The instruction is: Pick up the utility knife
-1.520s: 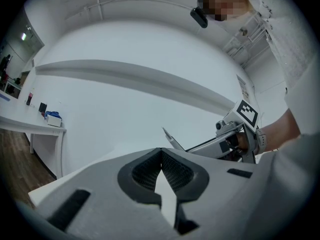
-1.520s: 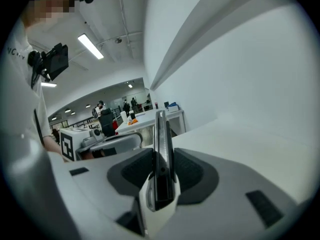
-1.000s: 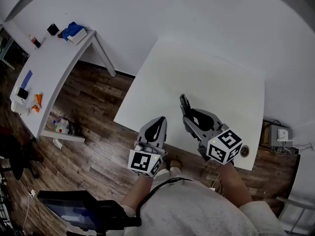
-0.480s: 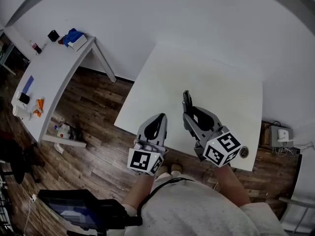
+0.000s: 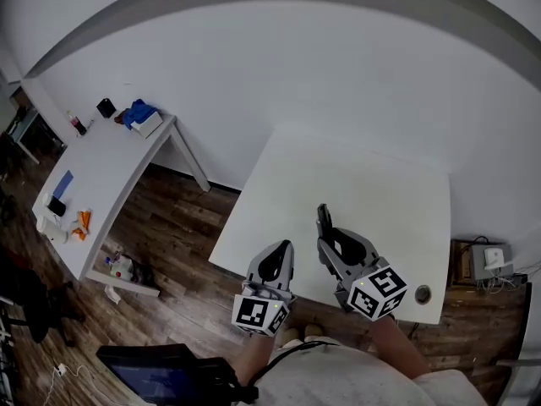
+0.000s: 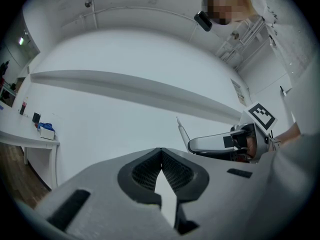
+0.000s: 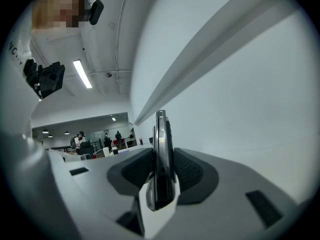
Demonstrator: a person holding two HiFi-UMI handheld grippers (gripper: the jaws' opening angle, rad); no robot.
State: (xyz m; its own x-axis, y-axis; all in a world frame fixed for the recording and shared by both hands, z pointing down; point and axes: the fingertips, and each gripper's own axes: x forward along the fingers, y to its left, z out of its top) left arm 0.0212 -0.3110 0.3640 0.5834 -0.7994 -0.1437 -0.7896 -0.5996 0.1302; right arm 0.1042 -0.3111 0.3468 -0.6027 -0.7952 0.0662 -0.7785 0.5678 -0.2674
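Now the right gripper (image 5: 328, 244) holds the knife up off the table.
Right jaws are clamped on the utility knife (image 7: 160, 164), pads pressing both flat sides. The knife sits edge-on and upright between them, its dark end poking out past the jaws. It hangs in the air over the near part of the white table (image 5: 380, 193), not touching it. Left gripper (image 5: 280, 255) is just beside the right one, over the table's near edge, jaws closed together at the tips with nothing between them. Wood floor (image 5: 177, 227) and a second white desk (image 5: 101, 176) with small items are off to the left.
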